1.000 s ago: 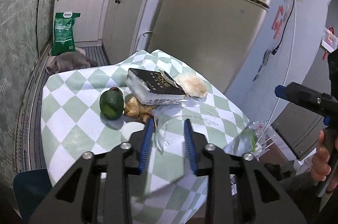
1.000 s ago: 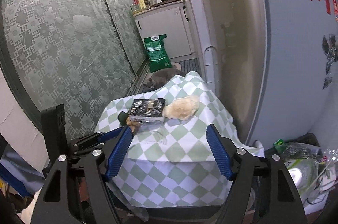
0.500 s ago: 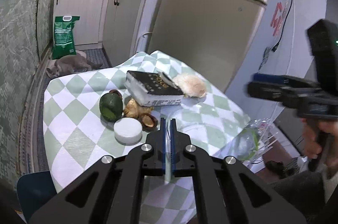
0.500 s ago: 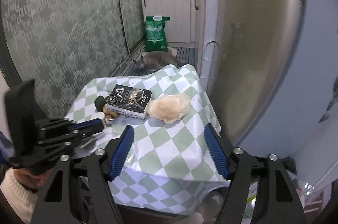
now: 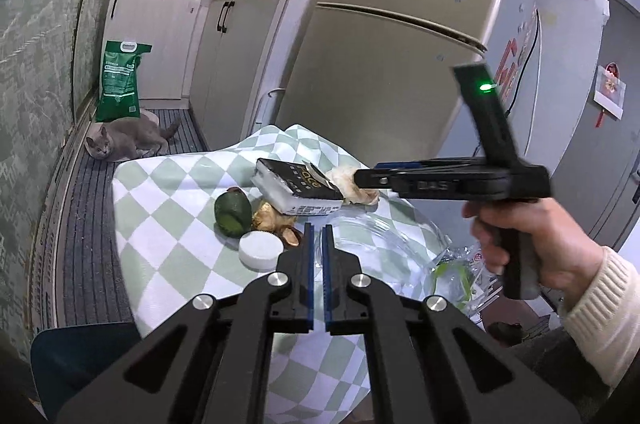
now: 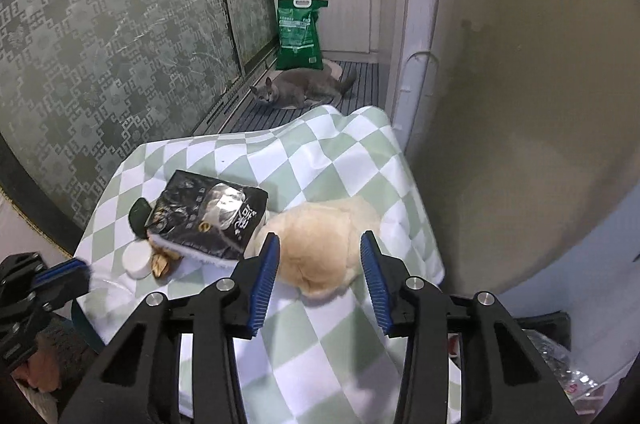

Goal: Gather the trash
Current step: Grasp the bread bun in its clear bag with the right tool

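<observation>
On the green-checked tablecloth (image 5: 168,224) lie a black-and-white packet (image 5: 298,189), a dark green avocado-like piece (image 5: 232,212), brown peels (image 5: 276,222), a white lid (image 5: 260,250), a beige crumpled lump (image 5: 356,183) and a clear plastic bag (image 5: 384,252). My left gripper (image 5: 319,236) is shut on the edge of the clear bag. My right gripper (image 6: 318,260) is open with its jaws on either side of the beige lump (image 6: 320,252), just above it. The packet (image 6: 208,220) and the lid (image 6: 138,258) lie to its left.
A grey cat (image 5: 124,143) lies on the floor mat behind the table, by a green bag (image 5: 120,79). A fridge (image 5: 400,63) stands close on the right. A bag of rubbish (image 5: 456,272) sits on the floor right of the table.
My left gripper closed on the clear bag's edge. My right gripper swung in over the table and came down around the beige lump, its jaws narrower.
</observation>
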The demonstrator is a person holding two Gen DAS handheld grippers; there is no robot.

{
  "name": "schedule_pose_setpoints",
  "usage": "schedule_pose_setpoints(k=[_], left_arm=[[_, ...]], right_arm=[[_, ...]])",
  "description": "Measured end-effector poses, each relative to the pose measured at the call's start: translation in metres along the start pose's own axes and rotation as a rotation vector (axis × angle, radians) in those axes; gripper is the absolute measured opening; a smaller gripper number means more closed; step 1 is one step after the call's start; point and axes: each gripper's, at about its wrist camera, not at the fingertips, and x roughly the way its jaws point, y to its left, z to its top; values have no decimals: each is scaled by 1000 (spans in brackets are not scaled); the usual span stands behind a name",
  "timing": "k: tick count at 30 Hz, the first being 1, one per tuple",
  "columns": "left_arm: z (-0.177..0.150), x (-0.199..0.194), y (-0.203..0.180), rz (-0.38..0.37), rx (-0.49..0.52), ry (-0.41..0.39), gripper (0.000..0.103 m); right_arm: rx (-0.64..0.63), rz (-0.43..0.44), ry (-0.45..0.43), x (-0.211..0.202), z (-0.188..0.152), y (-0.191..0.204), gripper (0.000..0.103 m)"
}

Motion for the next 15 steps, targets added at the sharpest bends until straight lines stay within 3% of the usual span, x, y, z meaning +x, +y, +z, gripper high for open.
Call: schedule_pose_setpoints(k=[4, 9, 15], left_arm=[[-2, -8, 0, -9, -1, -7, 4], [-2, -14, 2, 1, 8, -11, 4], [-2, -18, 5, 12, 7, -19, 4]], right_arm=[[-11, -20, 27, 12, -1, 4, 34], [-60, -71, 25, 9, 0, 16, 13], [-72, -88, -16, -7, 2, 22, 9]])
